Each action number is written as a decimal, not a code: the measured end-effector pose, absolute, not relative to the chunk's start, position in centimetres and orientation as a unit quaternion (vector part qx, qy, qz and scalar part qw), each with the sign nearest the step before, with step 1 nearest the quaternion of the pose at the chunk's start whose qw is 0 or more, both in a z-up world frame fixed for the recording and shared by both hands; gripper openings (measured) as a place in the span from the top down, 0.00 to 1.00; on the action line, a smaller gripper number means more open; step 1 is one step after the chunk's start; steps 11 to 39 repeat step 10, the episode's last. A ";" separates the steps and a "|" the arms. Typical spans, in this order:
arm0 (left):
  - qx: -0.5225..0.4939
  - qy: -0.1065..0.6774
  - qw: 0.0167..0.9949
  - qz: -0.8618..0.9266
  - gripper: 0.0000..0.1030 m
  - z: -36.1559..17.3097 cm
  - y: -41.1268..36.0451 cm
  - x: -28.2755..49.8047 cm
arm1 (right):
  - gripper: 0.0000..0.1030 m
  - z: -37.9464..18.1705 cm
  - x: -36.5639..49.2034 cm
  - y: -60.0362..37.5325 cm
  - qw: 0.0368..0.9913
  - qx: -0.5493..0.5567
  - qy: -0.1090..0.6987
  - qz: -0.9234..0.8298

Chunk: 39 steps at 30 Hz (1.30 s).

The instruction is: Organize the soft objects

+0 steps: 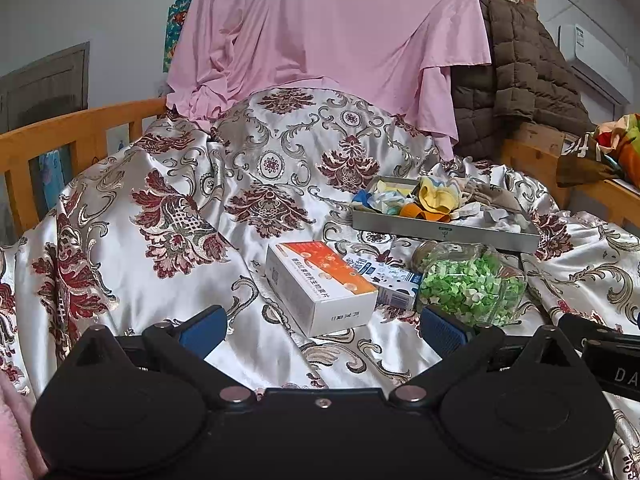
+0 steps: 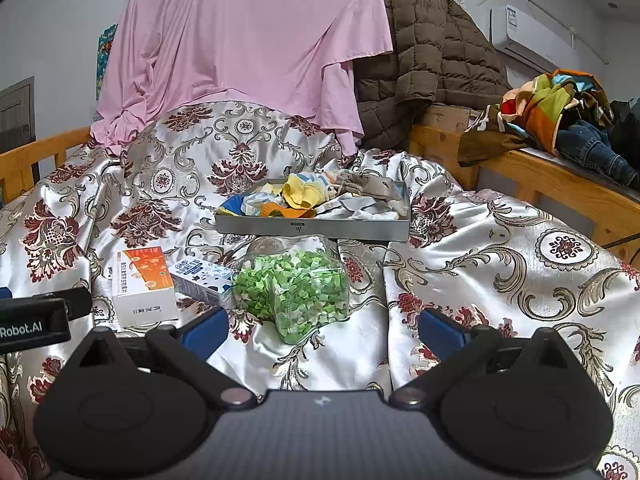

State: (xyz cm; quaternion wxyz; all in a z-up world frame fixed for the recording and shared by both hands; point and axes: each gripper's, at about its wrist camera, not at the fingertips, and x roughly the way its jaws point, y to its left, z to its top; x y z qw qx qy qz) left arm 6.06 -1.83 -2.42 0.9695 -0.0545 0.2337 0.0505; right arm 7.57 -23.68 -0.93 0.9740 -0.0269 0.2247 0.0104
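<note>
A grey tray (image 1: 440, 232) (image 2: 312, 229) lies on the satin bedspread and holds several small soft items: yellow, orange, blue and white socks (image 1: 434, 196) (image 2: 304, 196) and a grey-brown one (image 2: 372, 188). My left gripper (image 1: 322, 328) is open and empty, low over the bedspread, in front of a white-and-orange box (image 1: 320, 284). My right gripper (image 2: 322, 330) is open and empty, just in front of a clear jar of green paper stars (image 2: 296, 284) (image 1: 472, 284). The tray lies beyond both grippers.
A small blue-white carton (image 1: 384, 280) (image 2: 204, 278) lies between box (image 2: 144, 284) and jar. A pink sheet (image 2: 248, 48) and brown quilted jacket (image 2: 432, 56) hang behind. Wooden bed rails (image 1: 60, 136) (image 2: 560, 188) run at both sides; colourful clothes (image 2: 560, 108) lie on the right one.
</note>
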 end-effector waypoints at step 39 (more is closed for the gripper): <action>-0.050 0.233 0.970 0.049 0.01 -2.4 -2.0 6.1 | 0.00 -0.9 7.6 -23.7 0.974 -0.026 0.225 0.011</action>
